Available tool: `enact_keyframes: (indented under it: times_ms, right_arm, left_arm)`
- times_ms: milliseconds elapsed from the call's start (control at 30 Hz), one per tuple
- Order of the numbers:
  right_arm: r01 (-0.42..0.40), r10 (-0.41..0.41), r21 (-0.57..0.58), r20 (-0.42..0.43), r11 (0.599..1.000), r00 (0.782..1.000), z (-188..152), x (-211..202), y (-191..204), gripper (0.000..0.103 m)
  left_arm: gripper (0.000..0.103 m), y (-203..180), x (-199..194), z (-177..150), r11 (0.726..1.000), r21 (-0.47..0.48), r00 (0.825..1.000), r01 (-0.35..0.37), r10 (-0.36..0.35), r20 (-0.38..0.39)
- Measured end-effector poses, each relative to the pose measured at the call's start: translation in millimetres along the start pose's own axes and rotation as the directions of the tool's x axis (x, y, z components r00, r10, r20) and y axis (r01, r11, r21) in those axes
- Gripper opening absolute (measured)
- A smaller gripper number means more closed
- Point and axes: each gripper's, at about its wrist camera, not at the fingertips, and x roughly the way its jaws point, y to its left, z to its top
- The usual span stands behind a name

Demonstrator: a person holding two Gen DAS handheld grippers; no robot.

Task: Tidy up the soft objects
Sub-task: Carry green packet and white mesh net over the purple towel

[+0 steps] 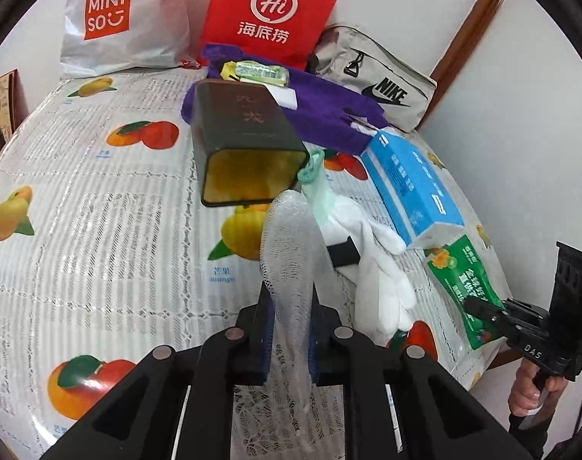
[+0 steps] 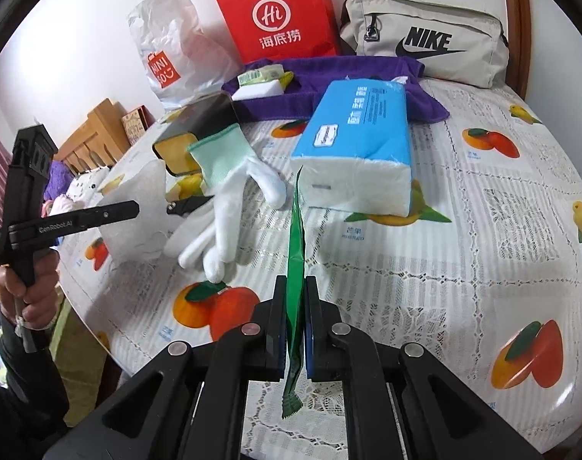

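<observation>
My left gripper (image 1: 290, 306) is shut on a white foam mesh sleeve (image 1: 289, 253) and holds it upright above the table. My right gripper (image 2: 294, 306) is shut on a thin green packet (image 2: 295, 253), seen edge-on; the packet also shows in the left wrist view (image 1: 463, 291) at the table's right edge. A white glove with a mint cuff (image 2: 229, 199) lies flat between the two grippers; it also shows in the left wrist view (image 1: 375, 268). A blue tissue pack (image 2: 359, 145) lies behind the green packet. A purple cloth (image 2: 329, 88) lies at the back.
A dark open tin (image 1: 245, 142) lies on its side by the glove. On the purple cloth sit a white sponge (image 2: 256, 90) and a yellow-green pack (image 2: 260, 73). A Miniso bag (image 1: 122, 19), a red paper bag (image 1: 271, 11) and a Nike pouch (image 2: 425, 38) stand against the wall.
</observation>
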Motion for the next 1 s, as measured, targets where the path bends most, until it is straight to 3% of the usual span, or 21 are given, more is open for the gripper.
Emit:
enact_keyframes:
  times_ms: [433,1000]
  right_arm:
    - [-0.034,0.037,-0.051,0.06,0.998,0.998,42.7,-29.1,10.4,0.007]
    - [0.014,-0.009,-0.051,0.104,0.999,0.995,127.9,-13.9,-9.1,0.007]
  left_arm:
    - [0.012,7.8,-16.3,34.8,0.998,-0.048,0.999,-0.038,0.039,0.033]
    - [0.011,1.5,-27.0,112.8,0.996,-0.021,0.992,-0.085,0.087,0.089]
